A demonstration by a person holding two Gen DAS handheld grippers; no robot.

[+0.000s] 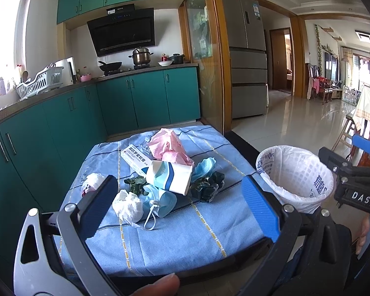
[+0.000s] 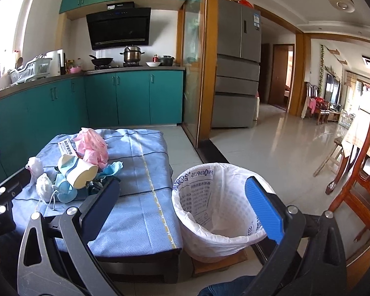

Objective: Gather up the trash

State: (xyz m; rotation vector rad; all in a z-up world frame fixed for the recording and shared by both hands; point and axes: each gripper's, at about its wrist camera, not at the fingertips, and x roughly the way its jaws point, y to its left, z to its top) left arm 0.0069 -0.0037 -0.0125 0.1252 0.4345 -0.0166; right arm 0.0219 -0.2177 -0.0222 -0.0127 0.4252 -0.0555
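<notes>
A heap of trash lies on the low table's blue cloth (image 1: 190,231): a paper cup (image 1: 170,177) on its side, pink plastic (image 1: 169,146), a white box (image 1: 135,159), blue face masks (image 1: 160,198), crumpled white tissue (image 1: 127,206), dark wrappers (image 1: 206,185). My left gripper (image 1: 180,192) hovers open in front of the heap, nothing between its fingers. The white-lined bin (image 2: 219,212) stands right of the table. My right gripper (image 2: 185,197) is open above the bin's near rim, empty. The cup (image 2: 80,172) and pink plastic (image 2: 91,145) also show at left there.
Teal kitchen cabinets (image 1: 145,98) run along the left and back. A steel fridge (image 2: 236,83) stands past a glass partition. A wooden chair (image 2: 357,167) is close on the right. Glossy tiled floor (image 2: 271,143) stretches toward the living room.
</notes>
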